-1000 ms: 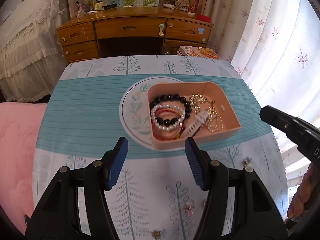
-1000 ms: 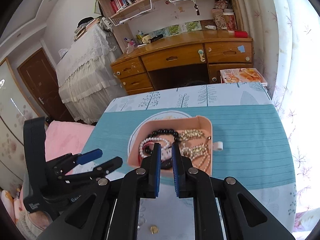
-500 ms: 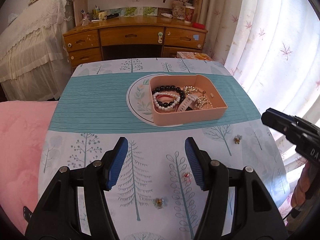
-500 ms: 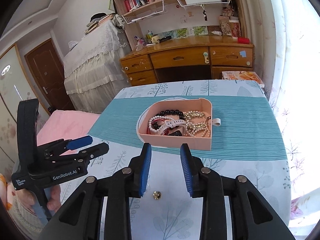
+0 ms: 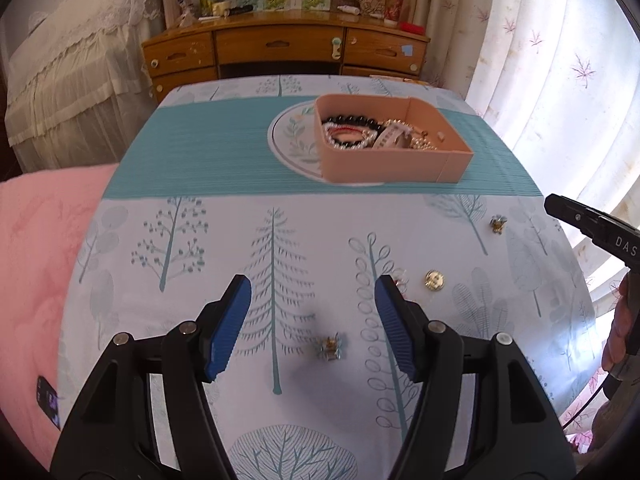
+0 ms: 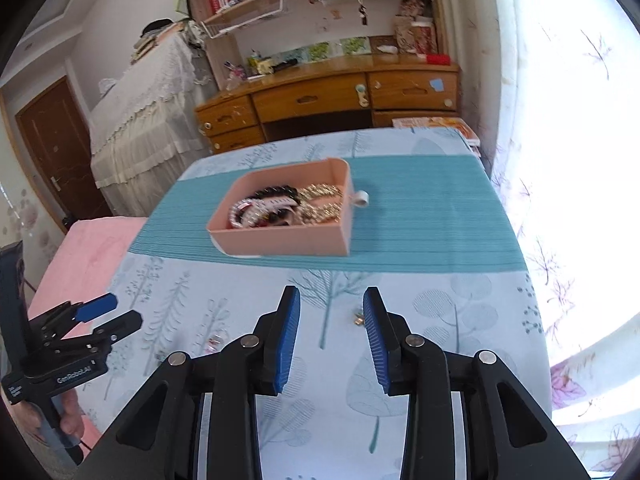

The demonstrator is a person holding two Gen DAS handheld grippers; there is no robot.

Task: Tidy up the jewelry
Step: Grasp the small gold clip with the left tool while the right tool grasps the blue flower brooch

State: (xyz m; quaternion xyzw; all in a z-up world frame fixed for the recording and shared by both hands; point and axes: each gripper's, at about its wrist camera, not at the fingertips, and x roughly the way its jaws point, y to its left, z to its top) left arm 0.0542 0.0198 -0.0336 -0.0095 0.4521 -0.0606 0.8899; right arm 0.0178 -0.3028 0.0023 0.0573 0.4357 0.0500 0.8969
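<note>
A pink box [image 5: 392, 166] of bracelets and chains stands on the teal band of the tablecloth, and shows in the right wrist view too [image 6: 280, 240]. Loose small pieces lie on the near cloth: an earring [image 5: 330, 348], a gold round piece [image 5: 434, 280] and another small piece [image 5: 498, 224]. My left gripper [image 5: 313, 296] is open above the cloth, the earring just below its gap, nothing between its pads. My right gripper [image 6: 331, 300] has its jaws opening and empty; a small gold piece [image 6: 359, 318] lies by its right finger [image 6: 376, 332].
A clear bead piece [image 6: 216, 342] lies left of the right gripper. A pink blanket [image 5: 44, 248] borders the table's left side. A wooden desk [image 6: 332, 96] and a lace-covered bed [image 6: 140, 120] stand beyond; curtains [image 5: 560, 80] hang on the right.
Both grippers have drawn back from the pink box toward the near part of the table. The right gripper's jaws went from nearly shut to apart. The loose small pieces came into view.
</note>
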